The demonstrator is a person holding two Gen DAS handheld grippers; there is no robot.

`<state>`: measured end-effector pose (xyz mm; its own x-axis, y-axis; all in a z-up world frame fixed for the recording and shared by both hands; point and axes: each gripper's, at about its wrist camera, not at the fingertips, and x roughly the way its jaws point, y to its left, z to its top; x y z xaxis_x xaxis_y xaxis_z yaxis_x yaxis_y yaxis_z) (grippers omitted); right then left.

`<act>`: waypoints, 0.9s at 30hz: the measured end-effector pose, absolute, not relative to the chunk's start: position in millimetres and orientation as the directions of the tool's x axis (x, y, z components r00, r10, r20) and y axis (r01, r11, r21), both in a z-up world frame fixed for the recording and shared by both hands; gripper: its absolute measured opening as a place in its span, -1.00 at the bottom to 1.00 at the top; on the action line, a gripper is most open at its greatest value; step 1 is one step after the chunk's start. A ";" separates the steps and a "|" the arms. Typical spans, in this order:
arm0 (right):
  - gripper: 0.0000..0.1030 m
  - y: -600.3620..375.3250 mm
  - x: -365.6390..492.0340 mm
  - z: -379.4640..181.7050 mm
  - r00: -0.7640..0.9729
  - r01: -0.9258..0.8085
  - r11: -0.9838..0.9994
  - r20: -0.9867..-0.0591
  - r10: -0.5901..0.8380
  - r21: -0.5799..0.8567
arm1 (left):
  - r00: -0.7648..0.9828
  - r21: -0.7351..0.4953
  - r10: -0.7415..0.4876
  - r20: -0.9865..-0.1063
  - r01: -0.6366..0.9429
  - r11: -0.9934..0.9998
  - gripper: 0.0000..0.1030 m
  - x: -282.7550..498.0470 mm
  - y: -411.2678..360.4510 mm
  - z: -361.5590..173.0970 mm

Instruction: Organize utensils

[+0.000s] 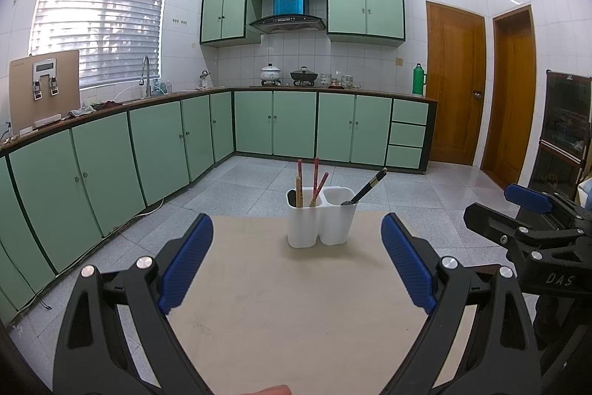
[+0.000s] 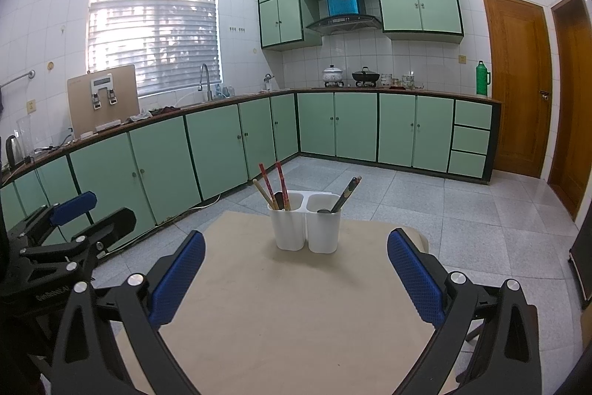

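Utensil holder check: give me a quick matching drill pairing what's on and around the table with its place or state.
Things:
1. red chopsticks
2. black chopsticks
3. green thermos bottle
4. left gripper

Places or states:
A. on the far counter beside the wooden door
B. left compartment of the white two-cup utensil holder
C. open, holding nothing
D. right compartment of the holder

Pairs: 1-B, 2-D, 3-A, 4-C
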<state>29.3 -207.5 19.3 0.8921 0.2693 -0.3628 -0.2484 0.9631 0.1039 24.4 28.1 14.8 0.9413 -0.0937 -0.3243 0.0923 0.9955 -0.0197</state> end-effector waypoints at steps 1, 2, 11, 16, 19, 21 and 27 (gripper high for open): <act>0.88 -207.4 29.4 19.4 0.892 -0.249 0.963 -0.363 0.269 0.104 | 0.941 -0.021 -0.094 -0.326 0.093 0.995 0.74 24.3 28.5 14.5; 0.88 -207.6 29.2 19.4 0.892 -0.248 0.963 -0.362 0.269 0.104 | 0.940 -0.021 -0.095 -0.326 0.093 0.995 0.74 24.4 29.2 13.9; 0.88 -212.3 30.8 15.1 0.890 -0.247 0.963 -0.369 0.268 0.104 | 0.937 -0.023 -0.099 -0.334 0.097 0.995 0.74 27.4 28.5 12.4; 0.88 -215.1 31.4 13.6 0.890 -0.245 0.964 -0.371 0.266 0.105 | 0.937 -0.023 -0.102 -0.335 0.100 0.995 0.74 26.9 27.6 12.7; 0.88 -215.9 31.8 12.8 0.889 -0.243 0.964 -0.373 0.265 0.105 | 0.937 -0.022 -0.101 -0.335 0.100 0.995 0.74 26.6 27.7 12.7; 0.88 -216.8 32.0 12.0 0.889 -0.243 0.964 -0.374 0.265 0.107 | 0.936 -0.022 -0.102 -0.336 0.100 0.995 0.74 26.3 28.0 12.6; 0.88 -217.3 31.9 11.9 0.889 -0.243 0.964 -0.374 0.265 0.106 | 0.935 -0.023 -0.101 -0.340 0.099 0.995 0.74 27.0 26.9 13.3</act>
<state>31.9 -217.3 11.9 0.8887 0.2651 -0.3741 -0.2430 0.9642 0.1060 27.0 26.9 13.3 0.9349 -0.1007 -0.3403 0.0987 0.9948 -0.0233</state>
